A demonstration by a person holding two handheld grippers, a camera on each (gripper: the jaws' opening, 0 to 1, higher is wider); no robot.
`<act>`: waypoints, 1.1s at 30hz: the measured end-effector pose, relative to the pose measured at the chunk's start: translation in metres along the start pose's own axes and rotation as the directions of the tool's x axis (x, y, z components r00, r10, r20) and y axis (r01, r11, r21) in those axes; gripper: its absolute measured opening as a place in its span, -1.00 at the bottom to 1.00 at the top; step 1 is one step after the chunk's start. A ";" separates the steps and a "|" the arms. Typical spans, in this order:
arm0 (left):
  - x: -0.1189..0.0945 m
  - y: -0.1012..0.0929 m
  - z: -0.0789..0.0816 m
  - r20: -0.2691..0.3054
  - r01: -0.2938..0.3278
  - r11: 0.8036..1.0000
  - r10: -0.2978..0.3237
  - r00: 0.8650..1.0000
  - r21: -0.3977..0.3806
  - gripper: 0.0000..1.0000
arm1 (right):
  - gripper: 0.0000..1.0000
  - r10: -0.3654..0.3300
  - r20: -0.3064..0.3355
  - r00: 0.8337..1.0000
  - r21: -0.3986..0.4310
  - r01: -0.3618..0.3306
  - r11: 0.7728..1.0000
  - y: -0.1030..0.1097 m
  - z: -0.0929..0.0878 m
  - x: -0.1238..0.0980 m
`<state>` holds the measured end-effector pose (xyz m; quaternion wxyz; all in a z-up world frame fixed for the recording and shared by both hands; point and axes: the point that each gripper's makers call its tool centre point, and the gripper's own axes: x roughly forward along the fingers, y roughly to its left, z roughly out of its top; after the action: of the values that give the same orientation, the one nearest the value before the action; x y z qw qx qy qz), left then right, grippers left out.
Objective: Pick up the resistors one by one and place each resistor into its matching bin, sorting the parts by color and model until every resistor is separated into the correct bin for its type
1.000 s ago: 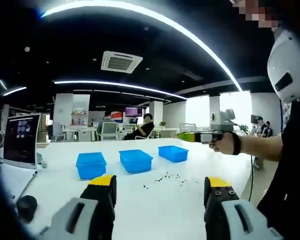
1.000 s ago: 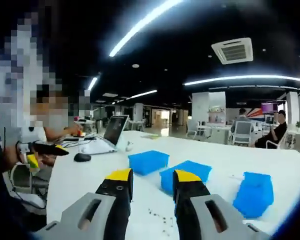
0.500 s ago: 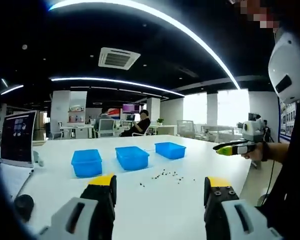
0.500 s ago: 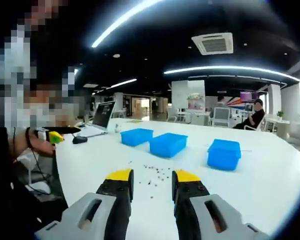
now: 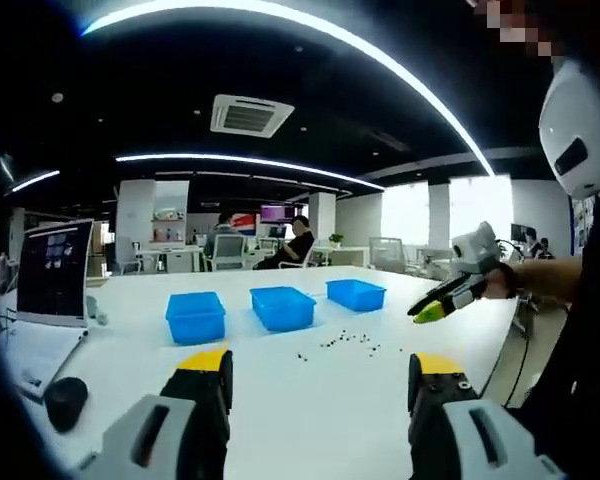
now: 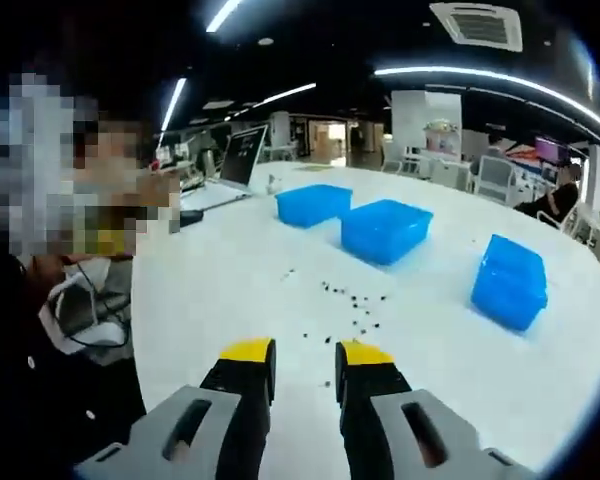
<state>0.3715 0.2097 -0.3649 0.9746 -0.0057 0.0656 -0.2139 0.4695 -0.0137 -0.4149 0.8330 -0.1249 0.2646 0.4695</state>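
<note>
On the left of the left gripper view a laptop (image 5: 48,272) and a mouse (image 5: 65,398) sit at the counter (image 5: 310,400) edge. Past them three blue bins (image 5: 195,316) stand in a row, all apparently empty. The resistors (image 5: 348,342) lie loose on the counter just in front of the bins, a thin scatter of dark specks. The left gripper (image 5: 320,372) hangs above the near counter, fingers spread wide and holding nothing. To the right, the right gripper (image 6: 306,352) points down toward the scatter, its fingers parted by a narrow gap, also empty.

Likely trouble: the parts are tiny and close together, so a pinch could catch two, flick neighbours away, or skid off the smooth counter. Color and model are too small to read here, so a wrong bin is a real risk.
</note>
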 end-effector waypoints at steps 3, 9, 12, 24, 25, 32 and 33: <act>0.000 -0.002 -0.002 -0.004 0.011 1.000 -0.011 1.000 -0.005 0.45 | -0.50 0.038 -0.091 0.995 -0.045 -0.042 0.998 0.001 -0.004 0.010; 0.001 -0.011 -0.011 -0.027 0.052 0.999 -0.052 0.998 -0.010 0.45 | -0.55 0.091 -0.293 0.952 -0.103 -0.127 0.987 0.001 -0.022 0.032; 0.000 -0.016 -0.015 -0.042 0.076 0.997 -0.076 0.996 -0.010 0.44 | -0.56 0.092 -0.358 0.929 -0.128 -0.147 0.981 -0.002 -0.028 0.042; -0.002 -0.012 -0.023 -0.047 0.057 0.998 -0.059 0.997 -0.037 0.44 | -0.65 0.094 -0.443 0.891 -0.131 -0.168 0.977 -0.013 -0.031 0.064; -0.002 -0.011 -0.023 -0.047 0.054 0.998 -0.056 0.997 -0.039 0.44 | -0.65 0.095 -0.446 0.890 -0.130 -0.169 0.977 -0.014 -0.032 0.065; -0.003 -0.009 -0.026 -0.047 0.043 0.998 -0.045 0.998 -0.048 0.44 | -0.68 0.077 -0.463 0.883 -0.150 -0.164 0.975 -0.018 -0.035 0.068; -0.003 -0.009 -0.026 -0.047 0.042 0.998 -0.044 0.998 -0.048 0.44 | -0.70 0.077 -0.465 0.882 -0.151 -0.165 0.975 -0.018 -0.036 0.069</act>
<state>0.3621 0.2032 -0.3904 0.9676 -0.0250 0.0938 -0.2332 0.5017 0.0099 -0.4836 0.7010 -0.2924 0.4151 0.5009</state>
